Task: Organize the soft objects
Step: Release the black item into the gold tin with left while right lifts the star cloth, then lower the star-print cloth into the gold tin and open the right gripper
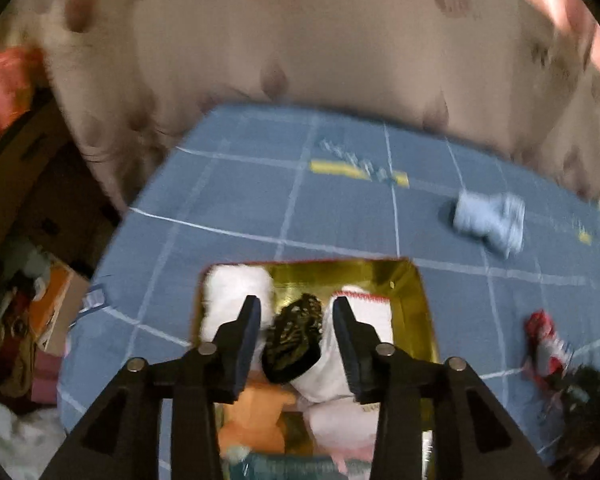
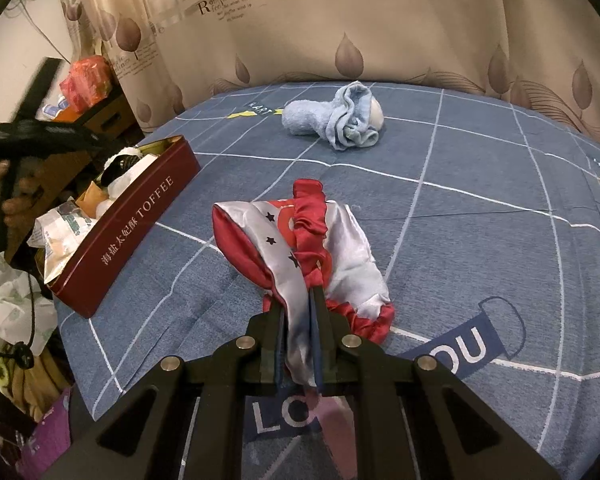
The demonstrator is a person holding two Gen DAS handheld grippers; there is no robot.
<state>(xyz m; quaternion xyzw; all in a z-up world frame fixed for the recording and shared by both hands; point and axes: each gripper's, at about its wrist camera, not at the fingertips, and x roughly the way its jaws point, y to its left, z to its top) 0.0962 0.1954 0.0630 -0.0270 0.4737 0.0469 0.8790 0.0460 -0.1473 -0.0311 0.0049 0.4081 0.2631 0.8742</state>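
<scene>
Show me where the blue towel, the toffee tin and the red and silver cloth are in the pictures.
blue towel (image 2: 332, 122), right wrist view, on its rolled middle.
toffee tin (image 2: 136, 220), right wrist view, on its red side wall.
red and silver cloth (image 2: 296, 236), right wrist view, on its silver star band.

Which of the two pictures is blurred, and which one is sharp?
Left wrist view: smeared by motion blur; the blue towel and curtain are soft, the tin's gold lining glares. Right wrist view: sharp; the tin's lettering is readable, with fisheye bending the bedsheet lines.
</scene>
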